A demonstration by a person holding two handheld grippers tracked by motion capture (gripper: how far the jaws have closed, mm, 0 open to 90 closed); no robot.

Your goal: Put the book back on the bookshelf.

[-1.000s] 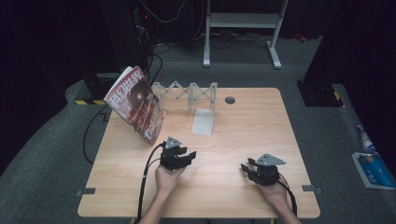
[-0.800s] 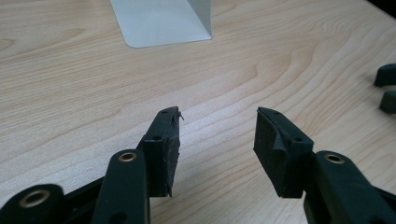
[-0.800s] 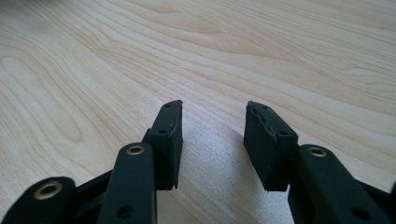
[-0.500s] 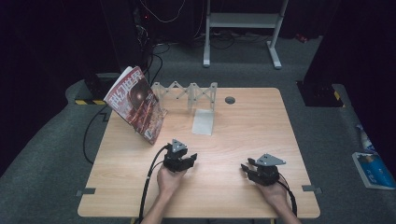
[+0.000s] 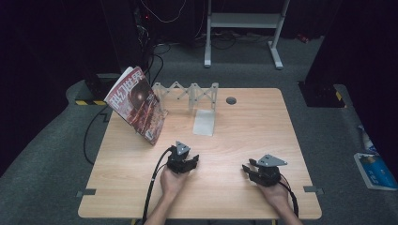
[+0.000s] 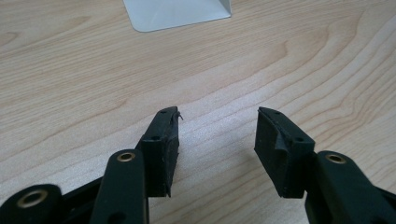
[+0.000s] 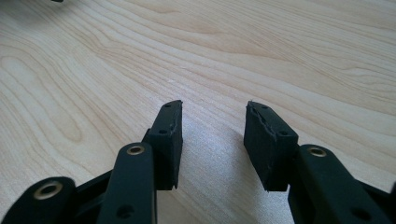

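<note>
Both grippers rest low over the wooden table (image 5: 244,117) near its front edge. My left gripper (image 5: 187,161) sits left of centre, held by a hand, its jaws apart with only bare wood between them (image 6: 217,126). My right gripper (image 5: 251,169) sits toward the front right, its jaws also apart over bare wood (image 7: 212,121). A magazine (image 5: 136,104) with a red cover leans upright at the back left. A white bookend plate (image 5: 204,123) lies flat in front of a grey folding rack (image 5: 187,91); the plate's near edge shows in the left gripper view (image 6: 177,14).
A small round grey grommet (image 5: 231,100) sits at the table's back edge. A black cable (image 5: 152,183) trails from the left gripper over the front edge. Beyond the table stands a white metal frame (image 5: 244,28) on dark floor.
The left gripper has slid a little toward the front of the table and slightly right. The right gripper has stayed where it was.
</note>
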